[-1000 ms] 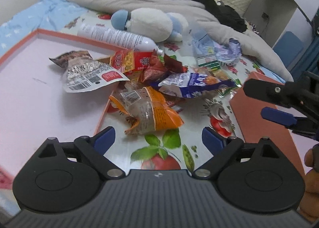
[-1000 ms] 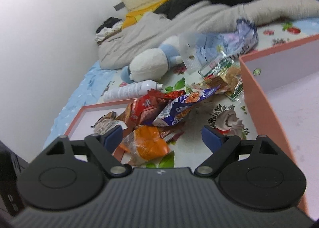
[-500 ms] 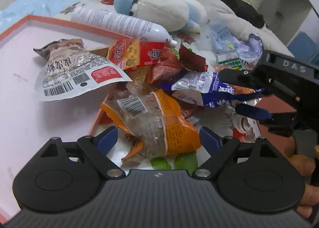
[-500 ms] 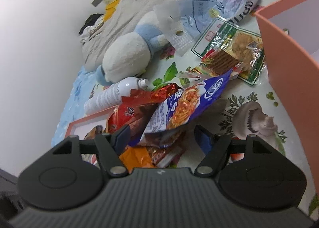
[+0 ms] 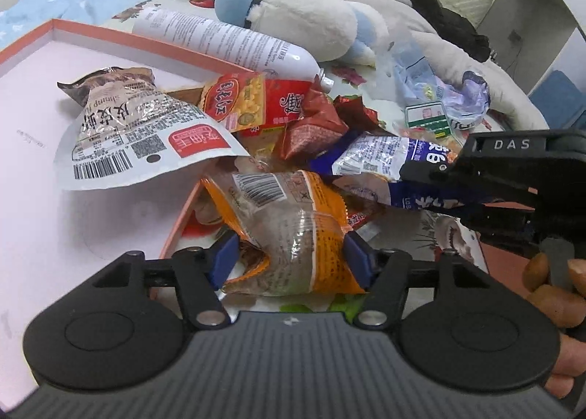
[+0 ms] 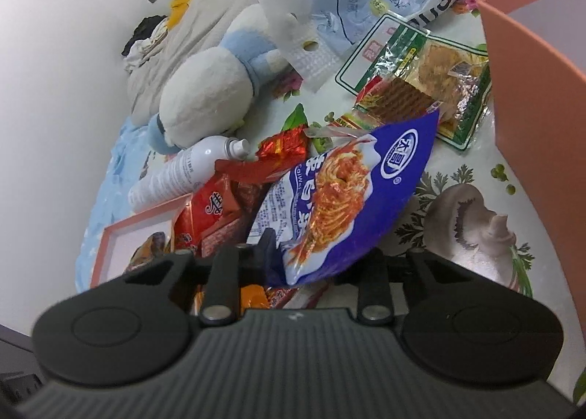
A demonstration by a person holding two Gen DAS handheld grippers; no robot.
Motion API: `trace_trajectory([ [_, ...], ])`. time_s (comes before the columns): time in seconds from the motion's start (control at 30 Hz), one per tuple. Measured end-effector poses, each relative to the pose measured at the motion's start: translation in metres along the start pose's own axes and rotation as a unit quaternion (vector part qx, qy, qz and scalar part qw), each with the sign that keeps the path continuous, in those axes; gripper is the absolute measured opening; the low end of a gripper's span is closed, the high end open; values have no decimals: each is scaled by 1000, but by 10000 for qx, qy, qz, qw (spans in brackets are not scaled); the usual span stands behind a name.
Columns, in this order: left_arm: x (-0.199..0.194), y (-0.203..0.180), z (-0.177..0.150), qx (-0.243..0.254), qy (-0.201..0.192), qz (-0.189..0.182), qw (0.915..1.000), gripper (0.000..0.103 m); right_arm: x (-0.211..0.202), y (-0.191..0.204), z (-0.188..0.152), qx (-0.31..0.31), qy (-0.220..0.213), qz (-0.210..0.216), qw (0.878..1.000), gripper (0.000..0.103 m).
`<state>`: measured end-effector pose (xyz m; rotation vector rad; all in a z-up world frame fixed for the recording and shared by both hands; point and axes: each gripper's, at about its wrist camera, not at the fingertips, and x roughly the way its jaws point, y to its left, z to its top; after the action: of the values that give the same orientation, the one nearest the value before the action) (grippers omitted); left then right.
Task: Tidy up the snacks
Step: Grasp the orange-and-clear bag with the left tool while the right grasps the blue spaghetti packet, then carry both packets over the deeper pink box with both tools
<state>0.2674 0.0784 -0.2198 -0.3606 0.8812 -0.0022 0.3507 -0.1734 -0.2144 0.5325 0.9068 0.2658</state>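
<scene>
Orange snack packet (image 5: 293, 236) on floral bedsheet (image 6: 457, 177) beside orange tray (image 5: 36, 148) corner; near end hidden behind left tool (image 5: 289, 259). Blue pads touch both its sides; left tool jaws just been closing, now pinching packet. Blue noodle packet (image 6: 344, 206) at front of snack pile; lower end clamped in right tool (image 6: 311, 269), whose jaws just been closing; its pads hidden behind wrapper. Silver shrimp packet (image 5: 143, 137) lies in tray. White spray bottle (image 5: 223, 38), plush toy (image 5: 304, 23) behind pile. Second orange box (image 6: 531, 89) cut off at right.
</scene>
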Motion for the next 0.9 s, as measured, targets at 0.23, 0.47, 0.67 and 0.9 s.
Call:
trace_trajectory([
  [0.23,-22,-2,-7,69,47,-82,9999,65,-31,10,-12,-338,-143,-134,9992,22],
  [0.47,-62,-4,-20,152,-28,-171,9997,64,-70,20,-32,-778,-332,-524,9950,20],
  [0.67,-92,-2,-33,296,5,-219,9993,64,-99,22,-59,-886,-424,-812,9918,19],
  [0.9,-122,0,-41,480,81,-375,9981,64,-129,31,-96,-1070,-533,-1047,9873,19],
])
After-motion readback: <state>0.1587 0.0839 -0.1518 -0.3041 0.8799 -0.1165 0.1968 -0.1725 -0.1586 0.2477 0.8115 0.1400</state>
